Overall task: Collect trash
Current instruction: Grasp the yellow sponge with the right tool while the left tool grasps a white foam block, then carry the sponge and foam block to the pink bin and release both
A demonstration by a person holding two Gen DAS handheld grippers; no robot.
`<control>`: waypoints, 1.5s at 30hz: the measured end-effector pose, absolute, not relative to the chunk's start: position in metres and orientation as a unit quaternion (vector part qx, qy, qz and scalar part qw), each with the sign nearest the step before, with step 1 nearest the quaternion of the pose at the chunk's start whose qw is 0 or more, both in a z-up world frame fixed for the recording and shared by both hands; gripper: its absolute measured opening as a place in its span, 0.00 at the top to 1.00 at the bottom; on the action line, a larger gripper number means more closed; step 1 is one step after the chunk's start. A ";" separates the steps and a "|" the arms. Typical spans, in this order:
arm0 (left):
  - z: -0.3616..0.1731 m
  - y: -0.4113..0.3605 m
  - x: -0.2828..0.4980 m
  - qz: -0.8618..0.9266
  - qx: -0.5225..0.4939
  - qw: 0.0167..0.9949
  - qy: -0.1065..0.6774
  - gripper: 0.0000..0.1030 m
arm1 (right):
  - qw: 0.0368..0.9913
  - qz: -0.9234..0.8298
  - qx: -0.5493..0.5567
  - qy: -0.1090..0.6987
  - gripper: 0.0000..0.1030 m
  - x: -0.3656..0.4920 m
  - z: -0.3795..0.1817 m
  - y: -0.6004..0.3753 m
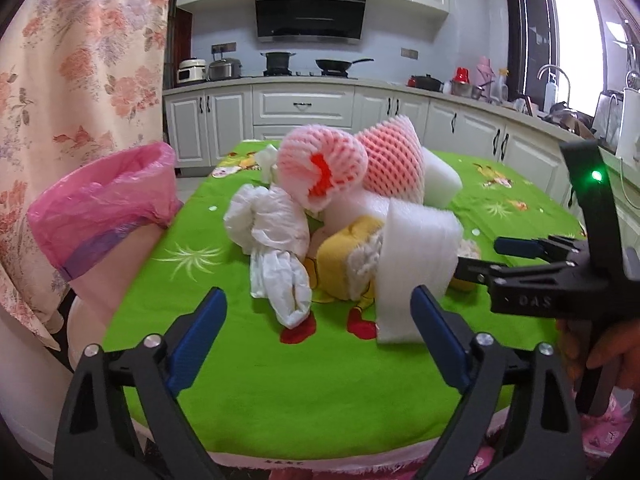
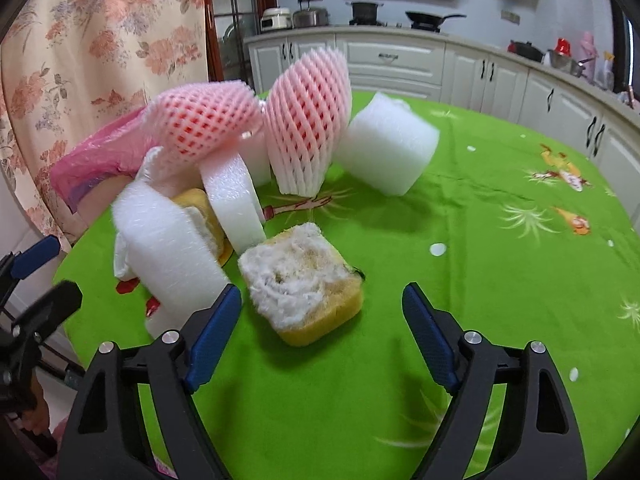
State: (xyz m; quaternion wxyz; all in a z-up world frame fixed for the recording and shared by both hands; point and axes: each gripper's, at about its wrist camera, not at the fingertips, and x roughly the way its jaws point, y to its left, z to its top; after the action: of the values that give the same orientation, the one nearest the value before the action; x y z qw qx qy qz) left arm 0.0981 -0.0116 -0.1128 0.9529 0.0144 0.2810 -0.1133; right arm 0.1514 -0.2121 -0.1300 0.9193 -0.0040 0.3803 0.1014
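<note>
A heap of trash lies on the green tablecloth [image 1: 280,380]: two pink foam fruit nets [image 1: 320,168] [image 2: 308,120], white foam pieces [image 1: 416,252] [image 2: 168,240], a crumpled white plastic bag [image 1: 276,248] and yellow peel chunks [image 1: 344,256]. One peel chunk with white pith [image 2: 304,284] sits apart, just ahead of my right gripper [image 2: 322,287], which is open and not touching it. My left gripper [image 1: 318,292] is open just short of the plastic bag, holding nothing. A bin with a pink liner [image 1: 104,208] [image 2: 100,160] stands at the table's left edge.
A floral curtain [image 1: 80,60] hangs left of the bin. Kitchen cabinets, a stove with pots [image 1: 280,64] and a cluttered counter run behind the table. A foam block [image 2: 388,148] stands at the back of the heap. A hand holds the right gripper [image 1: 496,258] at the right edge.
</note>
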 end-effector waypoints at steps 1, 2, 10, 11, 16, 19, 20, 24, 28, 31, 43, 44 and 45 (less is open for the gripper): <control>-0.114 -0.013 0.099 -0.116 0.015 0.952 0.283 0.17 | 0.917 0.103 -0.004 0.385 0.27 0.155 -0.131 -0.212; -0.115 -0.015 0.100 -0.121 0.016 0.951 0.284 0.17 | 0.914 0.108 -0.003 0.391 0.27 0.160 -0.132 -0.211; -0.117 -0.049 0.110 -0.158 0.055 0.944 0.284 0.19 | 0.909 0.154 -0.031 0.387 0.54 0.171 -0.135 -0.203; -0.117 -0.054 0.111 -0.163 0.058 0.943 0.283 0.22 | 0.910 0.157 -0.034 0.382 0.55 0.168 -0.134 -0.204; -0.117 -0.084 0.118 -0.180 0.086 0.941 0.273 0.26 | 0.921 0.131 0.003 0.366 0.58 0.159 -0.131 -0.237; -0.122 -0.100 0.123 -0.176 0.101 0.940 0.273 0.30 | 0.924 0.118 0.029 0.364 0.58 0.157 -0.130 -0.259; -0.123 -0.103 0.126 -0.175 0.102 0.940 0.275 0.32 | 0.925 0.115 0.032 0.361 0.58 0.155 -0.129 -0.262; -0.126 -0.111 0.136 -0.166 0.104 0.940 0.279 0.51 | 0.927 0.113 0.050 0.354 0.58 0.152 -0.127 -0.275; -0.126 -0.108 0.139 -0.165 0.096 0.941 0.279 0.52 | 0.928 0.115 0.059 0.351 0.58 0.154 -0.127 -0.282; -0.123 -0.103 0.133 -0.168 0.090 0.943 0.274 0.53 | 0.927 0.121 0.063 0.350 0.58 0.154 -0.128 -0.279; -0.076 -0.073 0.132 -0.158 0.029 0.959 0.234 0.53 | 0.936 0.150 0.054 0.314 0.58 0.151 -0.094 -0.258; -0.072 -0.070 0.133 -0.156 0.024 0.960 0.231 0.53 | 0.937 0.152 0.052 0.310 0.58 0.151 -0.089 -0.254; -0.067 -0.067 0.135 -0.153 0.018 0.962 0.227 0.53 | 0.939 0.156 0.049 0.304 0.58 0.152 -0.083 -0.250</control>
State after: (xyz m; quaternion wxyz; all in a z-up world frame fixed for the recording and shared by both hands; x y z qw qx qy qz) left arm 0.1351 -0.0665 -0.0674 0.9615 0.0179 0.2273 -0.1531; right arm 0.1520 -0.2497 -0.0834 0.9385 0.0488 0.3041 0.1558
